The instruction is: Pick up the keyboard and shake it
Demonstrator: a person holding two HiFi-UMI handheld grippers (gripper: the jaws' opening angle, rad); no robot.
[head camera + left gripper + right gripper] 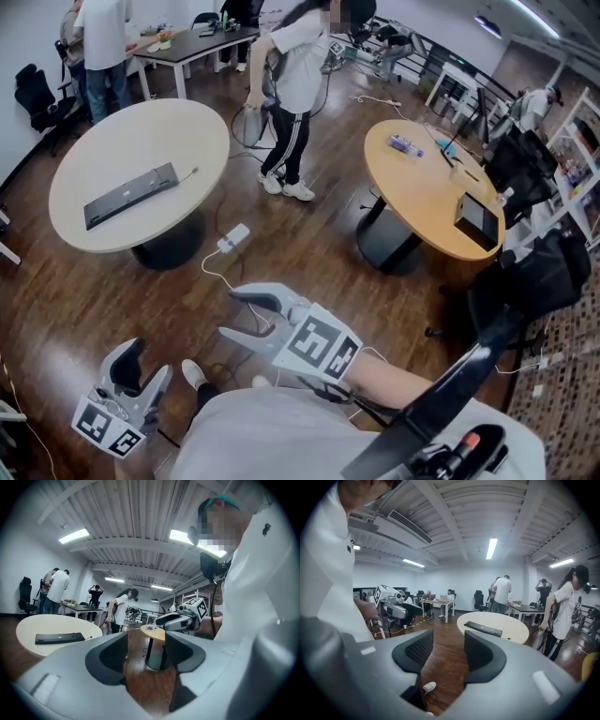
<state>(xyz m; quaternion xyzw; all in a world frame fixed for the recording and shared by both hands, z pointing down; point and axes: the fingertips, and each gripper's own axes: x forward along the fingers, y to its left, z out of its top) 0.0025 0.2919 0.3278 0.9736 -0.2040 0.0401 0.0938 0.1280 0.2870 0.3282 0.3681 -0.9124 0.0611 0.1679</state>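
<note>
Nearest, the left tongs (142, 367) and right tongs (242, 315) hang released, with nothing between their jaws. Well beyond them, at the far left, the keyboard (131, 194) lies flat on the round bench (159, 127). The person would do best to walk up close, then grasp its two short ends evenly before lifting. No readable writing shows.

bright ceiling strip lights (491, 548), sheen on floor (56, 356) (fisheye bend, dark corners in gripper views)

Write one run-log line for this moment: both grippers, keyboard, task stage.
left gripper: open, empty | right gripper: open, empty | keyboard: flat on white round table, untouched | stage: pickup not yet begun
</note>
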